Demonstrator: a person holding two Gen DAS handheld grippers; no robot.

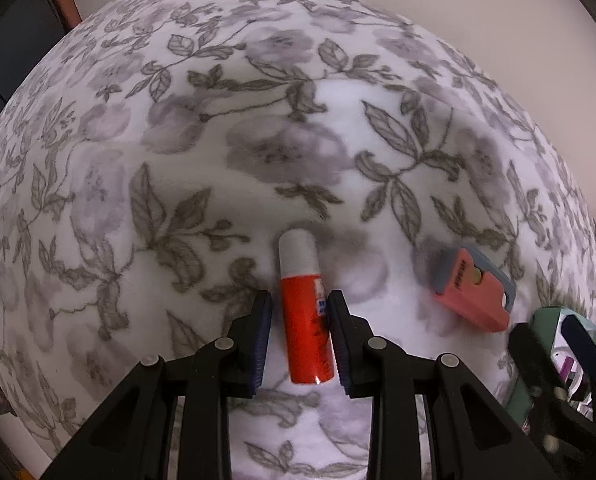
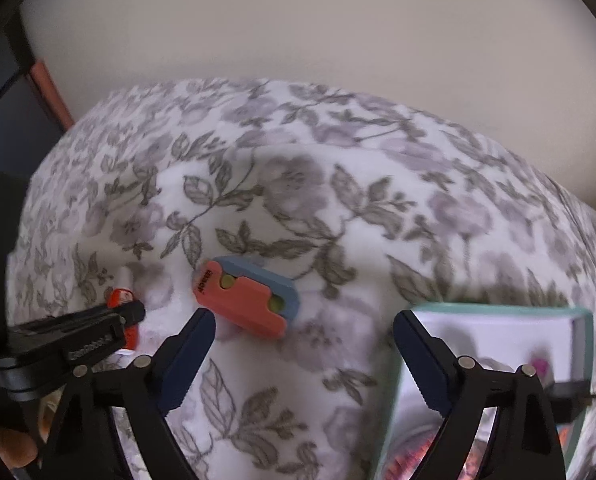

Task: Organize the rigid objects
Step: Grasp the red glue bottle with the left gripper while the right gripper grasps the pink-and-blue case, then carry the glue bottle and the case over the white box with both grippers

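Cloth [image 1: 258, 152]: white, grey floral print, covers the whole work surface; soft pile, so small items may sink or tip on it. Landmark for all entries below.

Box [image 2: 497, 312]: pale green rim, white inside, at the cloth's right edge. Likely the sorting bin. Contents blurred; a pink scrap and a dark piece show, neither identifiable. Near wall is cut off by the frame.

Right gripper [image 2: 303, 330]: jaws wide apart, nothing between them. Hovers over the cloth between the eraser case and the box.

Left gripper [image 1: 301, 334]: jaws drawn in close on the glue stick, at its red barrel. The right pad touches; a thin gap seems to remain at the left pad, so a firm grip cannot be confirmed.

Eraser case [image 2: 246, 300]: pink and blue-grey, flat, on the cloth right of the glue stick. Judged light, stiff, not fragile; best taken across its narrow sides. Printing unreadable.

Glue stick [image 1: 303, 312]: red barrel, white cap, mid-cloth, cap pointing away. Judged light, rigid, smooth and round, so liable to roll or slip; hold mid-barrel, not by the cap. Label partly hidden by the pad.
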